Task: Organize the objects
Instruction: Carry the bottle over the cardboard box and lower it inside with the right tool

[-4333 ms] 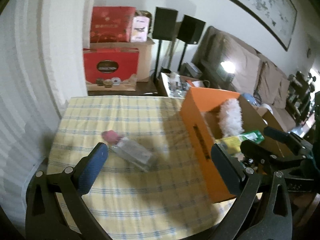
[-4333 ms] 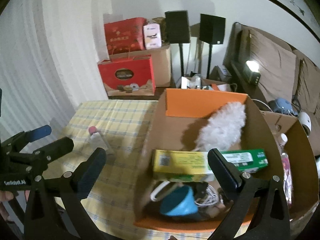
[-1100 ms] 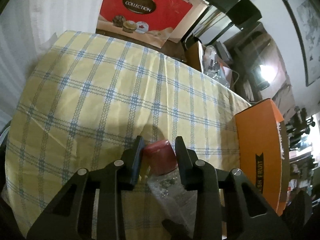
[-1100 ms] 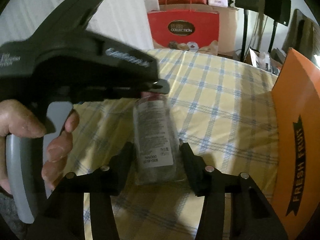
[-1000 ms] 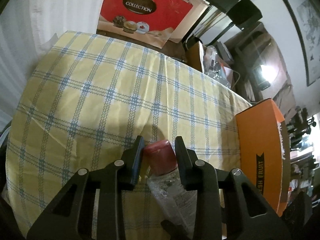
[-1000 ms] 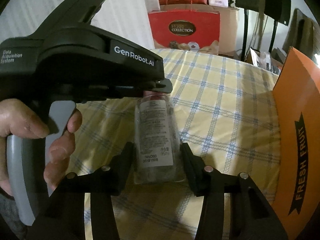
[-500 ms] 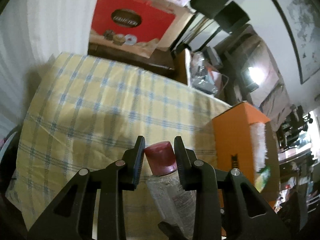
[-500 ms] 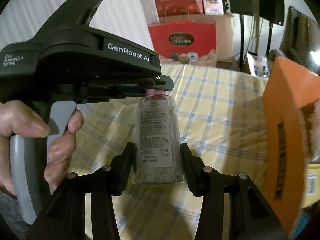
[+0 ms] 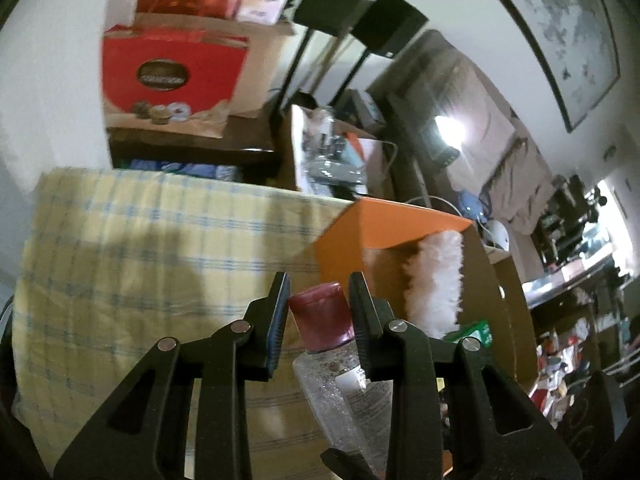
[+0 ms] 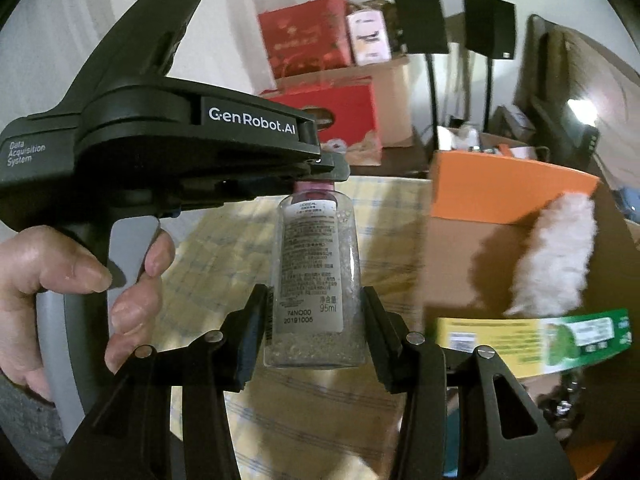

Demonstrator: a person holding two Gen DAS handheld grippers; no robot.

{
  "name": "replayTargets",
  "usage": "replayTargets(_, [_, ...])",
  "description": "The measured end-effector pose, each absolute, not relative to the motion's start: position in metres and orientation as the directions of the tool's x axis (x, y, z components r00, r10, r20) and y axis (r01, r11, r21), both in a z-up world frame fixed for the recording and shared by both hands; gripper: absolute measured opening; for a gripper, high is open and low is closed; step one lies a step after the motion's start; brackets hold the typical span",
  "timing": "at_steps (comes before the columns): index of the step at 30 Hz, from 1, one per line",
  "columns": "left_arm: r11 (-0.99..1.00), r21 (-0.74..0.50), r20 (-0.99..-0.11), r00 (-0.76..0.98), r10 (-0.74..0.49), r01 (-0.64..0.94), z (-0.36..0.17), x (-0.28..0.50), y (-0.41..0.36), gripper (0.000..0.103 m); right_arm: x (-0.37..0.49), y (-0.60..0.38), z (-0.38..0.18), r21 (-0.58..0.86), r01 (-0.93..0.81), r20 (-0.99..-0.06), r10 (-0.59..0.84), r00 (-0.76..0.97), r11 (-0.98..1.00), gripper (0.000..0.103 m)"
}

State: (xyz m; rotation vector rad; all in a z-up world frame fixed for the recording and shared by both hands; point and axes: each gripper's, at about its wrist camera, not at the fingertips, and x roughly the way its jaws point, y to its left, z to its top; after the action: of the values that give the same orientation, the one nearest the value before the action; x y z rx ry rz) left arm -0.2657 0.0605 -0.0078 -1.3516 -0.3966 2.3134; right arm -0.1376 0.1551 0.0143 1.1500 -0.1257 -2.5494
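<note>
A clear plastic bottle [image 10: 316, 276] with a dark red cap [image 9: 320, 316] is held in the air above the yellow checked tablecloth [image 9: 140, 248]. My left gripper [image 9: 319, 312] is shut on the cap. My right gripper [image 10: 316, 328] is shut on the bottle's lower body. The bottle's clear body also shows in the left wrist view [image 9: 340, 400]. The left gripper's body and the hand on it [image 10: 120, 248] fill the left of the right wrist view. The orange cardboard box [image 10: 508, 188] stands just right of the bottle.
Inside the box lie a white fluffy duster [image 10: 552, 256] and a green and yellow carton [image 10: 532, 336]. Beyond the table stand red gift boxes [image 9: 172, 76], two black speakers on stands [image 10: 452, 20] and a sofa [image 9: 480, 120].
Both grippers have lifted the bottle off the tablecloth and carried it right, toward the orange box. The box's inside has come into view.
</note>
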Motion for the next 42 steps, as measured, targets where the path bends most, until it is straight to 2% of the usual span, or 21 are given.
replayTargets(8, [-0.862, -0.419, -0.756, -0.415, 0.506, -0.285, -0.003, -0.279, 0.12, 0.028, -0.148, 0.207, 0.021, 0.239, 0.202, -0.705, -0.312, -0.636, -0.95, 0.047])
replayTargets(17, [-0.86, -0.389, -0.779, -0.381, 0.498, -0.329, -0.018, -0.304, 0.169, 0.028, -0.171, 0.251, 0.004, 0.277, 0.14, -0.717, -0.302, -0.628, -0.95, 0.047])
replayTargets(32, [-0.866, -0.382, -0.82, -0.314, 0.479, -0.324, -0.052, -0.322, 0.185, 0.027, -0.195, 0.266, -0.022, 0.336, 0.082, -0.79, -0.328, -0.519, -0.938, 0.048])
replayTargets(36, [-0.87, -0.372, -0.819, -0.328, 0.471, -0.322, -0.048, -0.318, 0.183, 0.035, -0.191, 0.267, -0.015, 0.311, 0.073, -0.785, -0.3, -0.542, -0.947, 0.051])
replayTargets(42, [-0.876, -0.349, -0.806, -0.37, 0.462, -0.334, -0.03, -0.303, 0.169, 0.037, -0.182, 0.266, -0.005, 0.27, 0.069, -0.776, -0.259, -0.575, -0.96, 0.051])
